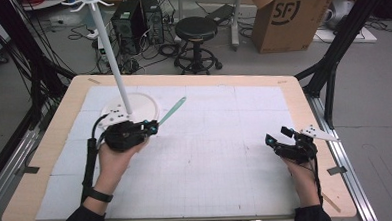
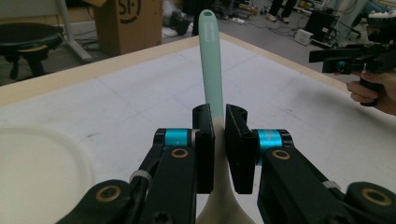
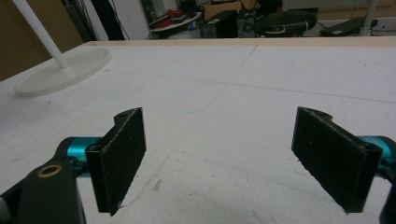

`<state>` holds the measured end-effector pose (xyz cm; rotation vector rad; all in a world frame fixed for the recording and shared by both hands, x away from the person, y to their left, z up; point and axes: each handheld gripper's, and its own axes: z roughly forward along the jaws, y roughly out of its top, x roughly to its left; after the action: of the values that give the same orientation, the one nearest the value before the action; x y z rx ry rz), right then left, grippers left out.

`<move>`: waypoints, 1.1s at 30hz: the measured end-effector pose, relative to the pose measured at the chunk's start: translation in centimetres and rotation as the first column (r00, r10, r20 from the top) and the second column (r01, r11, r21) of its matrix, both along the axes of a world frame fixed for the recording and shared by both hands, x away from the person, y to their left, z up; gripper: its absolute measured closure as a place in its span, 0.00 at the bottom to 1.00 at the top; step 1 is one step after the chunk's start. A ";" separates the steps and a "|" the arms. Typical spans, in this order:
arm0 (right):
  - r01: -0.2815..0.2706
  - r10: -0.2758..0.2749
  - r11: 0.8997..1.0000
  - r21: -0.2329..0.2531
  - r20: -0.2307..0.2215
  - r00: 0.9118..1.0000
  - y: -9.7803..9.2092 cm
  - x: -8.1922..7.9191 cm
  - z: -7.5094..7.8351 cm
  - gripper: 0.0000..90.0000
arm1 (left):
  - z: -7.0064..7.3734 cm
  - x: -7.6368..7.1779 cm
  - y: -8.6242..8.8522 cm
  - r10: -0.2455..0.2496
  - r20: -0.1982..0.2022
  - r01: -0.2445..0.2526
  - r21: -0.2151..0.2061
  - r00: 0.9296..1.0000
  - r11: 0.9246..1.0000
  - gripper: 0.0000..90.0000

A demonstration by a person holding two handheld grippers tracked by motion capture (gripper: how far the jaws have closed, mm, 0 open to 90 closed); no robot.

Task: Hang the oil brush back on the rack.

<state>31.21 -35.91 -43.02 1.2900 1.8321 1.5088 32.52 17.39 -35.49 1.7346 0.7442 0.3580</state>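
the left claw (image 2: 219, 140) is clamped on a pale green spatula (image 2: 211, 60), gripping it low on the handle, near where it widens. the handle points away over the white surface (image 1: 211, 160), just beside the round base of a white stand (image 1: 141, 105) (its pole leans up and left). the right claw (image 3: 233, 158) hangs wide apart, well off to the right, holding nothing.
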 end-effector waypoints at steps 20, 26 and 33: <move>0.011 -0.011 1.000 0.006 -0.008 1.000 -0.2 -0.2 0.1 0.19 | 4.7 -2.4 11.2 0.159 0.095 -0.152 -0.077 0.983 0.985 0.91; 0.008 -0.008 1.000 0.005 -0.007 1.000 -0.3 -0.1 0.1 0.19 | 6.0 -2.7 12.7 0.187 0.114 -0.178 -0.088 0.976 0.980 0.91; 0.007 -0.007 1.000 0.005 -0.005 1.000 -0.2 -0.2 0.1 0.19 | 8.1 -3.0 14.0 0.208 0.137 -0.196 -0.096 0.969 0.976 0.91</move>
<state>31.05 -36.15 -42.88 1.3019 1.8264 1.5087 29.51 31.38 -27.35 1.5411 0.8194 0.5803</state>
